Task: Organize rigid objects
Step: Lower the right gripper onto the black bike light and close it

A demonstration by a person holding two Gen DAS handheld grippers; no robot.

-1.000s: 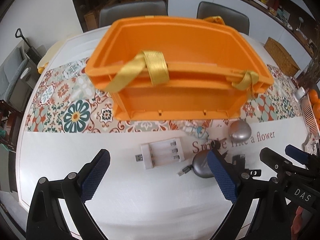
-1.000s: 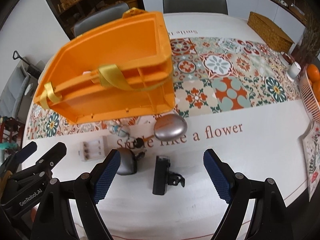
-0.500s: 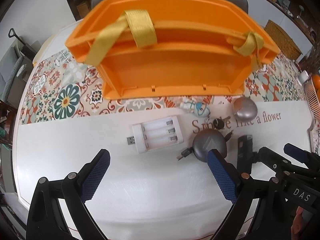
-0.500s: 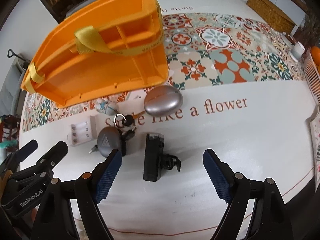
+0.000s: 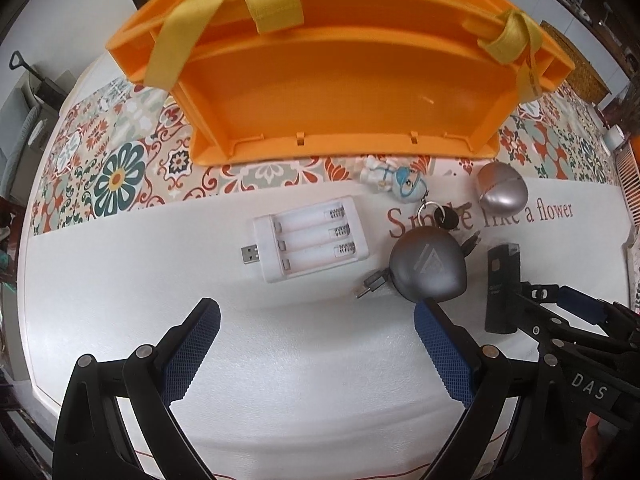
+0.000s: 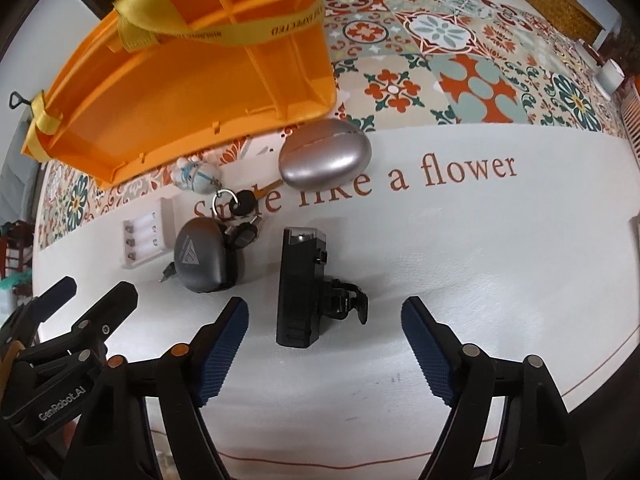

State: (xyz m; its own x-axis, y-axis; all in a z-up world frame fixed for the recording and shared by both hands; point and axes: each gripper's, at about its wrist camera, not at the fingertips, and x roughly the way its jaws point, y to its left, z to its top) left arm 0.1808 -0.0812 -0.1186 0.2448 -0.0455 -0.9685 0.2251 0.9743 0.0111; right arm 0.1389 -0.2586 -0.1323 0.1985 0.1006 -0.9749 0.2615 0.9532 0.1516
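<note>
From the left wrist: left gripper [image 5: 316,320] spread, empty, above the charger [image 5: 310,240] near the orange bin [image 5: 340,92].

From the right wrist: right gripper [image 6: 324,320] closing, nothing pinched; black light [image 6: 300,284] lies just ahead. Picking seems about to start; it must drop lower.
</note>
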